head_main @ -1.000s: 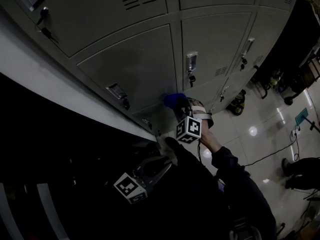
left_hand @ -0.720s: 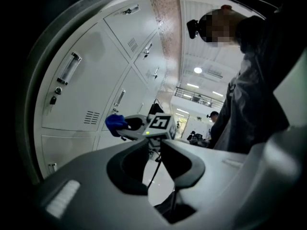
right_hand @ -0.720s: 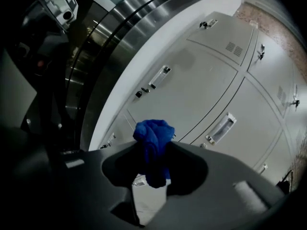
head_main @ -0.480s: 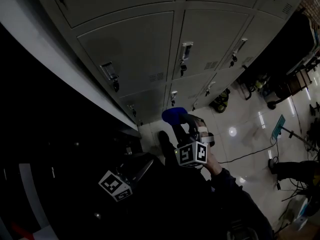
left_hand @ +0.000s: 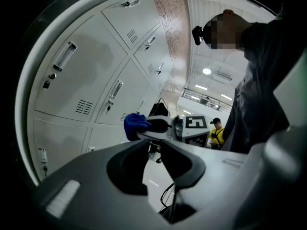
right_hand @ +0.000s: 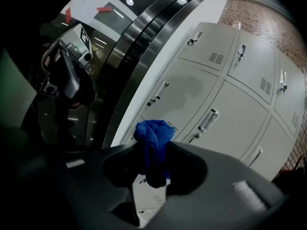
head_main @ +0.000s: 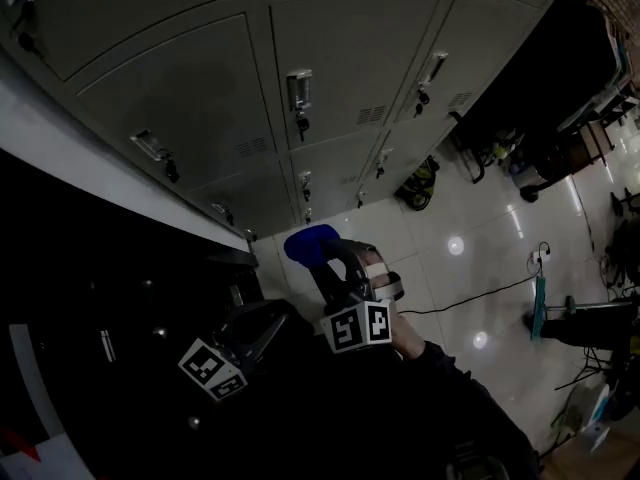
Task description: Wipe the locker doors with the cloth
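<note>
Grey locker doors (head_main: 190, 108) with handles and small keys fill the top of the head view; they also show in the left gripper view (left_hand: 91, 75) and the right gripper view (right_hand: 240, 114). My right gripper (head_main: 325, 258) is shut on a bunched blue cloth (head_main: 308, 242), held off the doors over the floor near the bottom row. The cloth (right_hand: 153, 138) sticks up between its jaws (right_hand: 156, 150). My left gripper (head_main: 283, 314) hangs low at the left, jaws together and holding nothing (left_hand: 152, 142); its view catches the blue cloth (left_hand: 135, 123).
A glossy tiled floor (head_main: 470, 268) with a cable (head_main: 480, 296) lies to the right. Dark furniture (head_main: 560, 78) stands beyond the lockers. A dark curved wall (head_main: 90, 298) runs along the left. A person in yellow (left_hand: 218, 131) stands far off.
The right gripper has drawn the blue cloth down and away from the lower locker door. The head view has swung down toward the floor. The left gripper stays low.
</note>
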A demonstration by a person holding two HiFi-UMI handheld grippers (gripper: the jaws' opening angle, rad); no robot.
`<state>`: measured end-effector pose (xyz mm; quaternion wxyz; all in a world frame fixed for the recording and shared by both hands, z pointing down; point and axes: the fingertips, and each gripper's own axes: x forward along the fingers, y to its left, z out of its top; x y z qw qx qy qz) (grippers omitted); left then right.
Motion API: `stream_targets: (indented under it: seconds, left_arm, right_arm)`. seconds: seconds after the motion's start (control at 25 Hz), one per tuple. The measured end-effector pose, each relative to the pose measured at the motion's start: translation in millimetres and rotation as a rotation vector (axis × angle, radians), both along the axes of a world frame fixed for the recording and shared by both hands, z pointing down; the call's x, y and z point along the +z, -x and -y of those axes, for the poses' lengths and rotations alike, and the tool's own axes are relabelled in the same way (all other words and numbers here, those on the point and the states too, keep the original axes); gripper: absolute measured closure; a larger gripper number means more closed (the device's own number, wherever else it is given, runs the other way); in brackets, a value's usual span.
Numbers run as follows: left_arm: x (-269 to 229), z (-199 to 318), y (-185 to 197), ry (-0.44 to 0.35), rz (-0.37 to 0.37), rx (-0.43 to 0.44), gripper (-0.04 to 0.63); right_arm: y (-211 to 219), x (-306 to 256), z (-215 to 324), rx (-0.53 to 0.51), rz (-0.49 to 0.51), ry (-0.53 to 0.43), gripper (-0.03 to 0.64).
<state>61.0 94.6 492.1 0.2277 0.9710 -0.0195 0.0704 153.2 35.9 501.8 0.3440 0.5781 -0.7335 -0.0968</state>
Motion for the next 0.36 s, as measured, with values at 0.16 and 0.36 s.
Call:
stream_targets:
  seconds: [0.16, 0.36]
  left_arm:
    - [6.9, -19.4, -30.9, -0.007, 0.027, -0.03, 0.534]
    - [7.0, -39.0, -76.7, -0.02, 0.035, -0.052, 0.534]
  right_arm:
    - [-30.2, -3.8, -30.1, -0.012, 0.037, -0.024, 0.489]
    - [-75.4, -0.3, -56.8, -0.026, 0.06, -0.035, 0.489]
